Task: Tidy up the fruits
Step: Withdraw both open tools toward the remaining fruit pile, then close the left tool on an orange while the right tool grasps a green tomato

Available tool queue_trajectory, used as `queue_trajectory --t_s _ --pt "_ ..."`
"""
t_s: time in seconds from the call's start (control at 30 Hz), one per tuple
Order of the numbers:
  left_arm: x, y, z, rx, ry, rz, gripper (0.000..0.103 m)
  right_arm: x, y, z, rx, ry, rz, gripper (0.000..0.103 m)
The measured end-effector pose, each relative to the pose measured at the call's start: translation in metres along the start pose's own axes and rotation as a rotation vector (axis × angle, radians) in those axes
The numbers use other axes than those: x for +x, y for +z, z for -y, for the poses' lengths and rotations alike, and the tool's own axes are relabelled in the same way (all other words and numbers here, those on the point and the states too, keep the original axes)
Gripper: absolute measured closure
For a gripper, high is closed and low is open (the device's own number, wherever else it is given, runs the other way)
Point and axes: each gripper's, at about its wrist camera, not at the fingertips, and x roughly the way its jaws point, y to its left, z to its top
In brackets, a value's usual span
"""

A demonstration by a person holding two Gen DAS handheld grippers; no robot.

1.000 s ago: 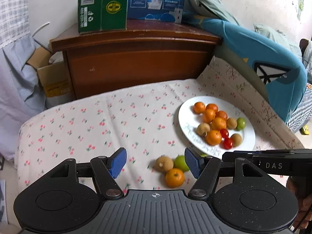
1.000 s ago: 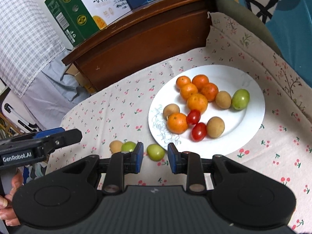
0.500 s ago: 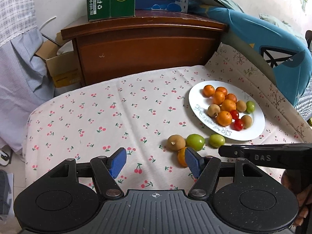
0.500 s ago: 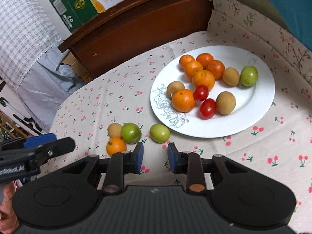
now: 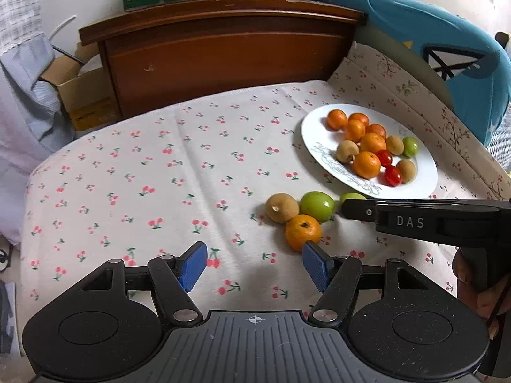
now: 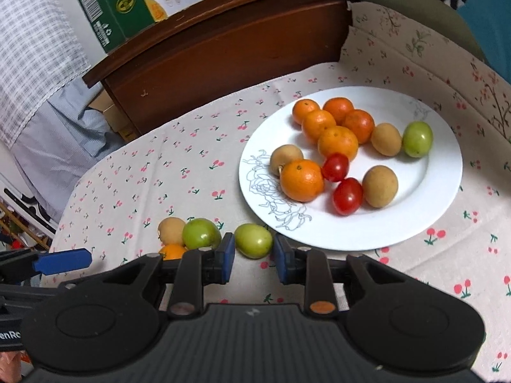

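4 fruits are seen loose on the cloth (image 5: pixel 198 166), just beside the plate (image 6: pixel 440 191): a green fruit (image 6: pixel 254 240), a 2nd green fruit (image 6: pixel 201 233), a brown fruit (image 6: pixel 171 230) and an orange (image 5: pixel 302 232). The last 3 are clustered, touching one another. The plate is loaded with 5 oranges, 3 brown fruits, 2 red tomatoes and 1 green fruit.

The right gripper (image 6: pixel 252 257) is held low over the cloth, angled toward the plate; its jaws are parted narrowly, with the 1st green fruit framed just ahead of the pads (image 6: pixel 227 253), nothing gripped. Whether the pads touch it cannot be told.

The left gripper (image 5: pixel 254 265) is held wide apart and nothing is held; its right pad (image 5: pixel 314 266) is seen just at the orange's near side. The right gripper's body is seen crossing the left view, with a hand (image 5: pixel 479 287) on its handle.
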Motion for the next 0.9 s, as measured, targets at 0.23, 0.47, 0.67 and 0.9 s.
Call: queue_trajectory --t_s 0.23,0.47,0.67,0.9 --pt "0.008 -0.002 0.007 0.004 -0.049 0.014 0.039 -0.009 0.0 -0.003 -0.032 0.007 -0.035 0.077" --pt "0.016 0.0 0.014 -0.012 -0.103 0.042 0.041 -0.022 0.002 0.007 0.002 0.013 -0.048 0.077" --pt "0.028 0.001 0.021 0.008 -0.12 0.039 0.054 -0.022 0.004 0.015 0.043 0.014 -0.059 0.077" --pt "0.037 0.002 0.026 0.029 -0.128 0.035 0.074 -0.022 0.003 0.015 0.047 0.015 -0.059 0.077"
